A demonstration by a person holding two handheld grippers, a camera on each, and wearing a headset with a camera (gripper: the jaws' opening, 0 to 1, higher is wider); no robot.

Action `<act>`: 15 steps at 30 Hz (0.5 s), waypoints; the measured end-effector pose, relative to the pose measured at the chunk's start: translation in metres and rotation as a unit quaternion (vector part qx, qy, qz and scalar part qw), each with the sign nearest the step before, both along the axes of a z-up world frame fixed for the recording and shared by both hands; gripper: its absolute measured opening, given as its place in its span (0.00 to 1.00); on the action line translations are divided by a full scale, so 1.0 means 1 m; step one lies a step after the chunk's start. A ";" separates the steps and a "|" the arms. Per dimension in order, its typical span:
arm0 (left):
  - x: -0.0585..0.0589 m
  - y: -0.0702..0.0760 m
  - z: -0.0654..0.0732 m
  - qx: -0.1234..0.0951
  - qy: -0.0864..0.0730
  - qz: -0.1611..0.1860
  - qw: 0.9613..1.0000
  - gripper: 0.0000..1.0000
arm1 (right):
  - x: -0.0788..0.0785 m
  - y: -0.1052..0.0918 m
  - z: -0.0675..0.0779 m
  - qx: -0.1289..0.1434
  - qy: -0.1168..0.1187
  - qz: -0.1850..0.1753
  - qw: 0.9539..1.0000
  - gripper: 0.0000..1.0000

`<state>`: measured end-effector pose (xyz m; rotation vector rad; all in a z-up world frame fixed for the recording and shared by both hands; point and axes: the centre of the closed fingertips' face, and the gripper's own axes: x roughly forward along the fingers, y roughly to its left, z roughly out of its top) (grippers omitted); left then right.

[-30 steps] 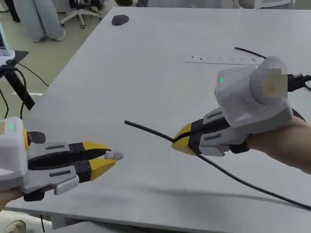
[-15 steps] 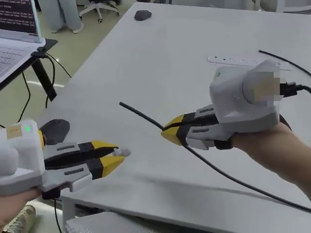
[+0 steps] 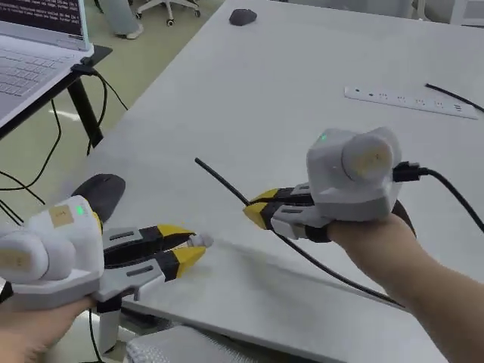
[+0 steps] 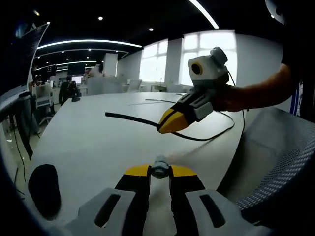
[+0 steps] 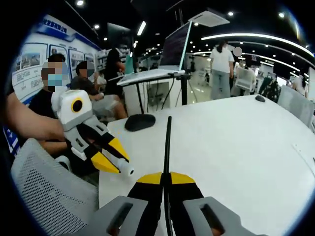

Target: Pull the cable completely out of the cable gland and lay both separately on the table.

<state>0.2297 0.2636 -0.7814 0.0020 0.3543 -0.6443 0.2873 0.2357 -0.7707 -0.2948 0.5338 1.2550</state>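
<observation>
At the near edge of the pale counter point(image 3: 302, 91), the left tool point(image 3: 193, 249) is clenched on a small grey cable gland point(image 3: 201, 241), which is pinched between its yellow tips and pokes out just past them. The left gripper view shows the gland dead centre between the closed jaws, held over the counter's edge.

Just beyond, and apart from it, the right tool point(image 3: 253, 212) is clamped on a thin black cable point(image 3: 219, 180). The cable is free of the gland. Its loose end sticks straight out ahead of the jaws, while the rest trails back under the person's hand and along the counter toward the near right edge. In the right gripper view the cable runs up the middle between the closed yellow tips.

A dark oval object point(image 3: 102, 193) sits beside the counter's left edge, near the left tool. Farther off, a white power strip point(image 3: 412, 102) lies flat on the counter at right, and a dark mouse point(image 3: 243, 17) rests near the far end. An open laptop point(image 3: 30, 45) stands on a stand to the left, off the counter.
</observation>
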 end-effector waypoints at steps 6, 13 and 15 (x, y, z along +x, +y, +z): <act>0.000 0.003 -0.008 -0.005 0.001 0.018 1.000 0.15 | 0.006 0.007 -0.017 -0.014 0.007 -0.002 1.000 0.00; 0.005 0.005 -0.015 0.000 0.002 0.026 1.000 0.15 | 0.016 0.007 -0.035 -0.027 0.012 -0.019 0.999 0.00; 0.006 0.005 -0.019 0.013 0.003 0.026 1.000 0.15 | 0.021 0.008 -0.037 -0.024 0.015 -0.028 0.999 0.00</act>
